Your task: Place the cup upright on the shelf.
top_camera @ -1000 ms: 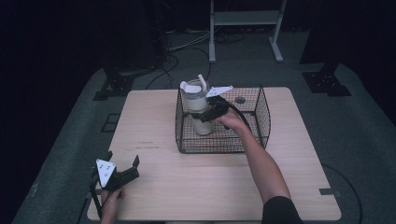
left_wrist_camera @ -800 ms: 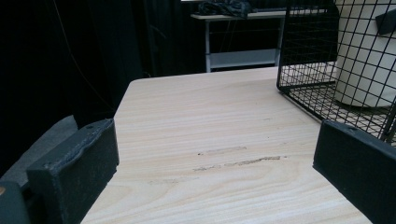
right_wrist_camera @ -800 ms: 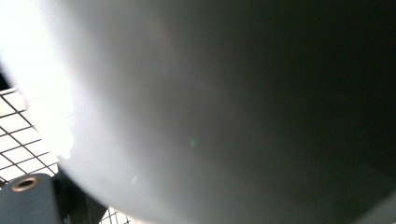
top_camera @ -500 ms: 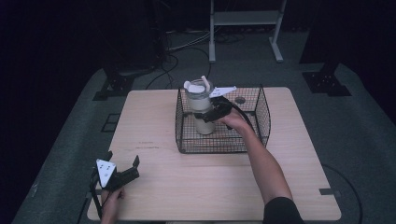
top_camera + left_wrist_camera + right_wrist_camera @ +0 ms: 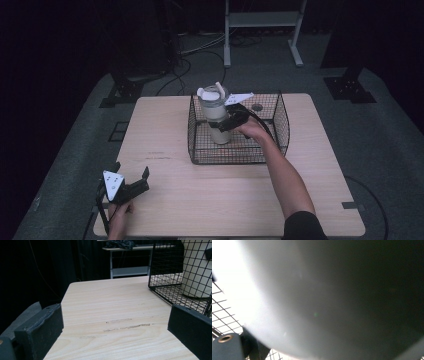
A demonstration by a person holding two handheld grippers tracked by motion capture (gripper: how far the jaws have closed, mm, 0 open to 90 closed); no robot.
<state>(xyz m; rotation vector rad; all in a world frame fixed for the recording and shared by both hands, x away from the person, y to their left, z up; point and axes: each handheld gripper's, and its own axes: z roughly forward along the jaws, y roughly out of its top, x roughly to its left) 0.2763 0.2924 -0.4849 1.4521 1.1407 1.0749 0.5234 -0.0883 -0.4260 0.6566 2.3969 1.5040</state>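
Change: over the last second the tumbler [image 5: 216,116] is rising a little and shifting toward the basket's back-left corner, carried by the right claw [image 5: 227,123].
Tumbler: one, cream-coloured with a lid and straw, upright, inside the wire basket [image 5: 280,131], its top standing above the rim.
Basket: one, black wire, sitting on the far middle of the surface [image 5: 210,197].
Right claw: one, clenching the tumbler's side from the right, within the basket.
Left claw: one [image 5: 131,186], released, jaws spread wide, resting at the near-left corner of the surface, well apart from the basket.
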